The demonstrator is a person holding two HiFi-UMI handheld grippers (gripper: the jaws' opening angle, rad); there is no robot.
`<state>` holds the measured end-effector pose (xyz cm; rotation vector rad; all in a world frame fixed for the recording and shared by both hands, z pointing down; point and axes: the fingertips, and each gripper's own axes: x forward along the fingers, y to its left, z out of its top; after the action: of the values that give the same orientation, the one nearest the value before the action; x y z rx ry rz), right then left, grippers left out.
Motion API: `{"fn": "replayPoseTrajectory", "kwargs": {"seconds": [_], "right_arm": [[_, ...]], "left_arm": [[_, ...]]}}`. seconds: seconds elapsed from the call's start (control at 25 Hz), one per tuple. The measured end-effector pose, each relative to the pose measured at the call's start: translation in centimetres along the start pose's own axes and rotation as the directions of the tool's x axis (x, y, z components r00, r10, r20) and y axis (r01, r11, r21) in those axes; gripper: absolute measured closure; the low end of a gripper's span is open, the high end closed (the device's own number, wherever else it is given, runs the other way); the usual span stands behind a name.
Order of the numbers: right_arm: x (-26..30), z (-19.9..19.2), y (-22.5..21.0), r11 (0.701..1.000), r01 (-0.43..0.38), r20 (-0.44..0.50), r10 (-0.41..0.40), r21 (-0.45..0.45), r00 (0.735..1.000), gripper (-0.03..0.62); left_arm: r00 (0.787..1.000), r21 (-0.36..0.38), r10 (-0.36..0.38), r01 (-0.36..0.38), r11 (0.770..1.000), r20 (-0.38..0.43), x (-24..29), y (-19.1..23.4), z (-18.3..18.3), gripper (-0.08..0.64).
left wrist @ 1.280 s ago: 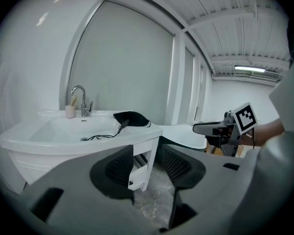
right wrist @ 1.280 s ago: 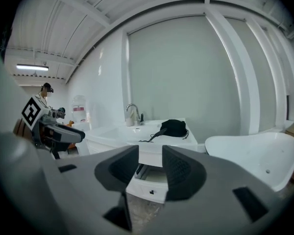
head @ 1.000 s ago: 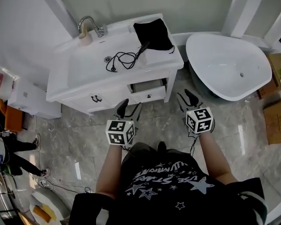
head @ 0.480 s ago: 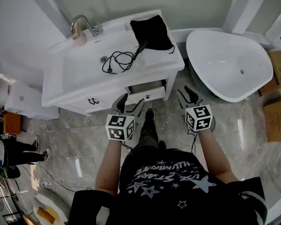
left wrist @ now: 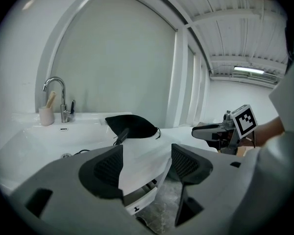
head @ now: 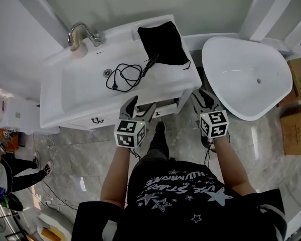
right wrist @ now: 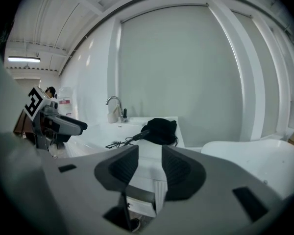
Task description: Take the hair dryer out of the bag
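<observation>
Both arms reach forward, left claw [head: 143, 103] and right claw [head: 202, 95] with jaws apart, holding nothing.

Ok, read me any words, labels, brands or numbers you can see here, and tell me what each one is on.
T-shirt: white lettering among stars, upside down and stylised, too unclear to quote.
Left gripper and right gripper: cubes carry square black-and-white patterns, no words.
Cardboard boxes: no print legible.
Sink, black bag, bathtub: no writing visible.

A bathroom — white sink vanity [head: 90, 92], tap [head: 80, 31], bathtub [head: 243, 77] beside it.
</observation>
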<state>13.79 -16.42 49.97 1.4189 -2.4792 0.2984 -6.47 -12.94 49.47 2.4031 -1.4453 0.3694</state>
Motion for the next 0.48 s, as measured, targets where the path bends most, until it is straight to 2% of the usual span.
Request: {"fn": "replayPoseTrajectory", "kwargs": {"seconds": [0.2, 0.48], "right_arm": [[4.4, 1.4, -2.3, 0.999, 0.033, -0.022, -0.034, -0.038, 0.999, 0.437], [10.3, 2.8, -5.8, 0.983, 0.076, -0.088, -0.092, -0.167, 0.992, 0.454]], "left_arm": [[0.999, 0.004, -0.023, 0.023, 1.0, -0.025, 3.9, 2.5, 1.5, 0.238], [0.996, 0.011, -0.062, 0.062, 0.998, -0.066, 9.3, 5.2, 3.5, 0.238]]}}
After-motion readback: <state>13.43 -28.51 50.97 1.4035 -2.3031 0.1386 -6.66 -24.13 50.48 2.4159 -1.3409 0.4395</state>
